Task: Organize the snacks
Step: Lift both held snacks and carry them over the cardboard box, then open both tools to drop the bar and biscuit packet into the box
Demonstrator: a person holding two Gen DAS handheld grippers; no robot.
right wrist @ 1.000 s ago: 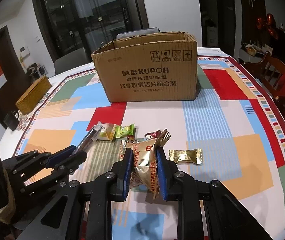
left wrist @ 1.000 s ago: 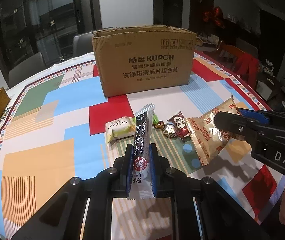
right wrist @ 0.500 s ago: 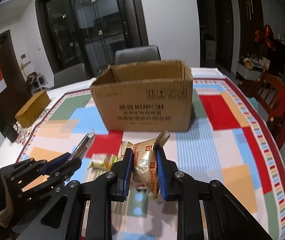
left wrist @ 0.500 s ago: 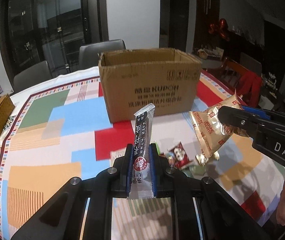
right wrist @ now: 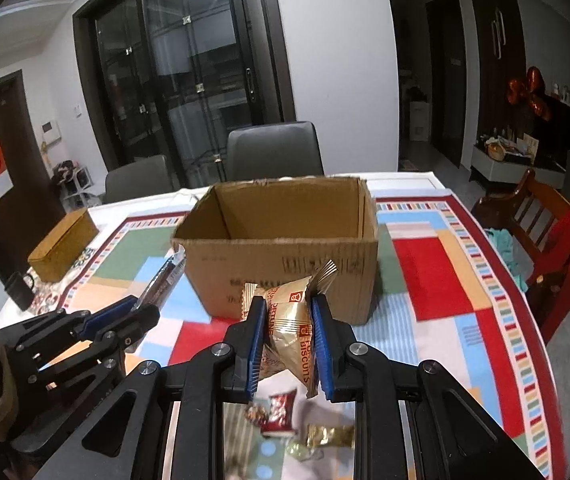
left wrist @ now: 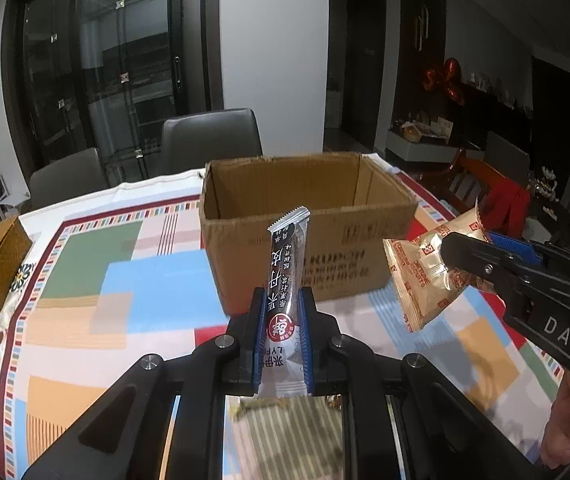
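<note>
My left gripper [left wrist: 283, 300] is shut on a long dark snack bar [left wrist: 285, 264] that stands upright between its blue pads. In front of it is the open cardboard box [left wrist: 305, 196], its inside showing bare walls. My right gripper [right wrist: 288, 308] is shut on a gold biscuit packet [right wrist: 289, 320], held in the air before the same cardboard box [right wrist: 281, 248]. In the left wrist view the right gripper [left wrist: 451, 252] holds the gold packet [left wrist: 417, 276] at the box's right corner. The left gripper [right wrist: 141, 312] with the bar [right wrist: 163, 280] shows at the left of the right wrist view.
Small wrapped snacks lie on the colourful tablecloth [right wrist: 437, 264] below my right gripper: a red packet [right wrist: 281, 416] and a gold candy [right wrist: 331, 436]. A woven box [right wrist: 63, 236] and a dark mug [right wrist: 19, 290] sit at the far left. Grey chairs [right wrist: 273, 152] stand behind the table, a wooden chair [right wrist: 545, 232] at the right.
Both grippers have risen and moved toward the box with their snacks. The box's open top has come into view, and the snacks on the table have dropped below the fingers.
</note>
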